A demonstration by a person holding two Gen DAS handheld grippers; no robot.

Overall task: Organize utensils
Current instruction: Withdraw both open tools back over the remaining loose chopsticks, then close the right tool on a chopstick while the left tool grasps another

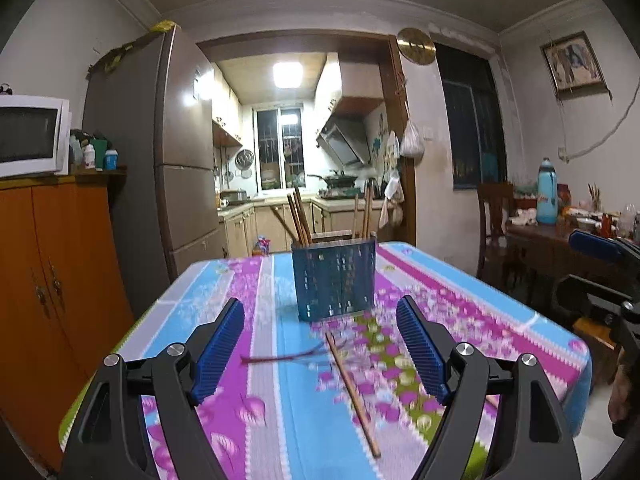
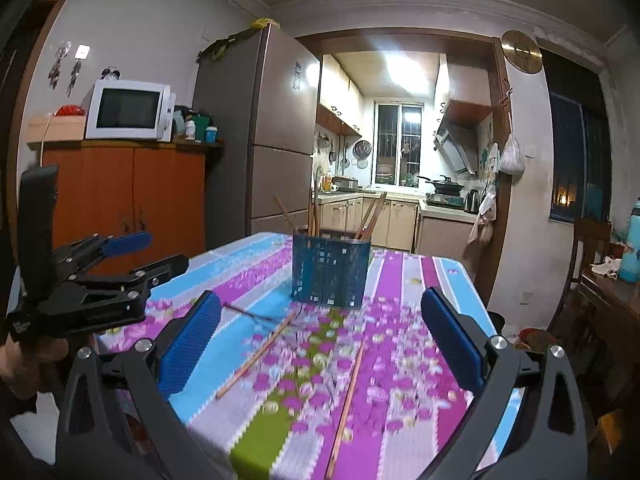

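Both tools hang wide open and empty above the worktop (image 2: 248, 256): your left tool (image 1: 320, 344) faces one loose chopstick (image 1: 352, 394), your right tool (image 2: 320, 340) faces the other chopstick (image 2: 348, 404). The blue holder (image 1: 334, 280) stands beyond them, several sticks already in it. Come down low, straddle the stick mid-length, and close squarely so it can't pivot or roll on the cloth.

A blue perforated holder (image 2: 330, 274) stands upright with several wooden chopsticks (image 2: 370, 216) leaning inside. In front of it lie seemingly two loose chopsticks (image 2: 256, 356), apart, flat.
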